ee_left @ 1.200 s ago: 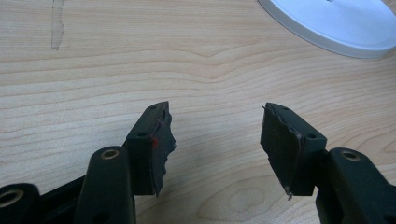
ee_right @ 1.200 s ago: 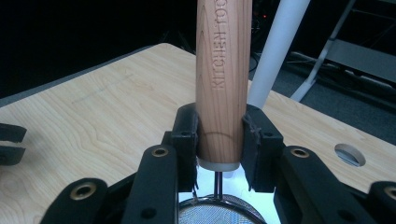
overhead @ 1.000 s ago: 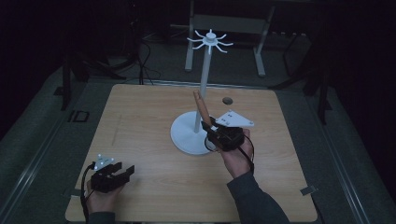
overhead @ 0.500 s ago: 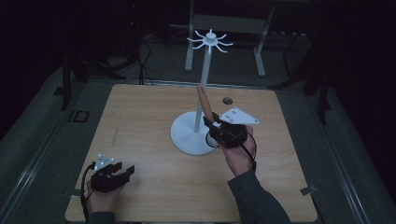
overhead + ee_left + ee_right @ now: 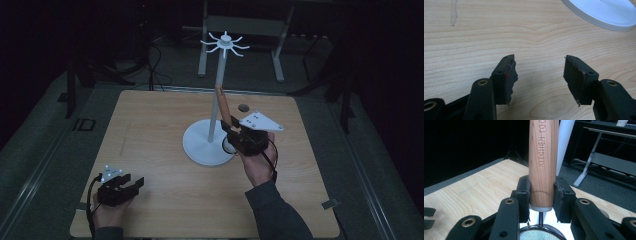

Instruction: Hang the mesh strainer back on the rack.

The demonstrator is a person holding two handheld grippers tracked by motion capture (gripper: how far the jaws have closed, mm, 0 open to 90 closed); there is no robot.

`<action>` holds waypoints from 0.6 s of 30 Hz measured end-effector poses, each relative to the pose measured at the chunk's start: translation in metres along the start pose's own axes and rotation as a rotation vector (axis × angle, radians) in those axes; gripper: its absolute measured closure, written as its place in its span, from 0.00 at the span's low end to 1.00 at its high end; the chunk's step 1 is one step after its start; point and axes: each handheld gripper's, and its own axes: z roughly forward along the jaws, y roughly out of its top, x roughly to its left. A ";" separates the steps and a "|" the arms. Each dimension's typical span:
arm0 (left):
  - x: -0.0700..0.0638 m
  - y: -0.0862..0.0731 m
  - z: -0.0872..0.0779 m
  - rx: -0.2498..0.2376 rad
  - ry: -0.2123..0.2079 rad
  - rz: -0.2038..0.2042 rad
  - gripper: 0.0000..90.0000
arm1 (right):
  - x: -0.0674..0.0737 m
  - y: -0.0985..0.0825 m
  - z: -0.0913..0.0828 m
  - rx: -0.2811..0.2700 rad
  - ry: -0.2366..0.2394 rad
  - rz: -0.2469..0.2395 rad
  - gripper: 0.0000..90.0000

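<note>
A white hook stand (image 5: 218,95) rises from a round base (image 5: 200,147) at the table's middle, with a crown of hooks (image 5: 225,44) on top. My right gripper (image 5: 235,131) is just right of the pole, shut on the wooden handle (image 5: 223,106) of a kitchen strainer. The handle points up and leans toward the pole. In the right gripper view the pads (image 5: 559,192) press both sides of the handle (image 5: 543,162), and the mesh bowl (image 5: 541,235) hangs below. My left gripper (image 5: 136,184) rests at the table's front left, open and holding nothing (image 5: 539,67).
A small dark round object (image 5: 244,107) lies on the wooden table (image 5: 150,130) behind the stand. A grey metal frame (image 5: 240,25) stands on the floor beyond the far edge. The stand's base rim (image 5: 604,12) lies ahead of the left gripper.
My right gripper has lifted the strainer slightly, and its handle now stands higher and closer to the pole. The left gripper has not moved.
</note>
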 end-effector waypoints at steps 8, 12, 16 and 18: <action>0.000 0.000 0.000 -0.001 0.000 -0.003 0.48 | 0.000 0.004 -0.001 -0.018 -0.004 0.009 0.77; 0.001 0.000 0.000 -0.002 0.001 -0.004 0.48 | -0.001 0.005 -0.001 -0.024 -0.009 0.015 0.77; 0.000 0.000 0.000 -0.002 0.001 -0.005 0.48 | -0.002 0.005 -0.002 -0.032 -0.011 0.030 0.77; 0.000 0.000 0.000 -0.003 0.001 -0.003 0.48 | -0.003 0.006 -0.002 -0.038 -0.013 0.038 0.77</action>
